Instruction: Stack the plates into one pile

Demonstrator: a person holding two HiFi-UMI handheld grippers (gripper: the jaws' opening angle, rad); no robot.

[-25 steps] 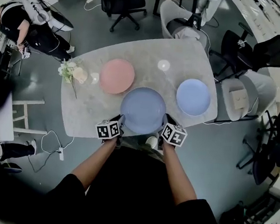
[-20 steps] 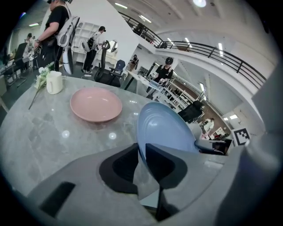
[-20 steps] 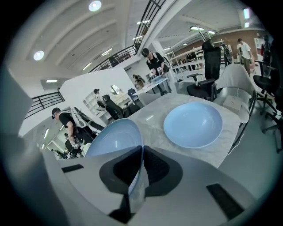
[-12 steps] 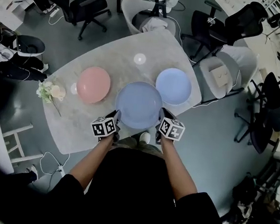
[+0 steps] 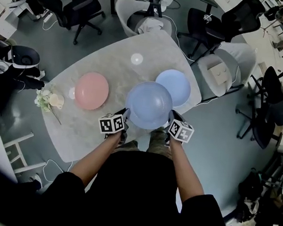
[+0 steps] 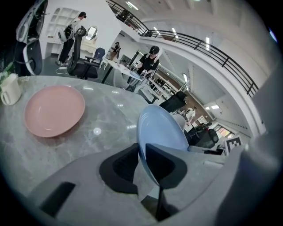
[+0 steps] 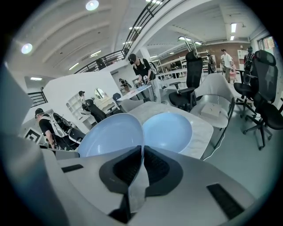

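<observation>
Both grippers hold a large blue plate (image 5: 149, 105) by its rim, lifted above the table's near edge. My left gripper (image 5: 124, 117) is shut on its left rim (image 6: 148, 152); my right gripper (image 5: 171, 118) is shut on its right rim (image 7: 140, 152). The held plate (image 7: 110, 134) partly overlaps a smaller light-blue plate (image 5: 176, 86) that lies flat on the table, also seen as the light-blue plate (image 7: 167, 131) beyond the right jaws. A pink plate (image 5: 91, 91) lies on the table to the left, and shows as the pink plate (image 6: 54, 110) in the left gripper view.
The grey oval table (image 5: 116, 68) carries a small white disc (image 5: 137, 59), a cup (image 5: 56, 100) with flowers (image 5: 43, 98) at its left end. Office chairs (image 5: 213, 23) ring the table. People stand in the background.
The large blue plate has moved right with both grippers and now overlaps the light-blue plate. The view has swung, so the table sits more to the left.
</observation>
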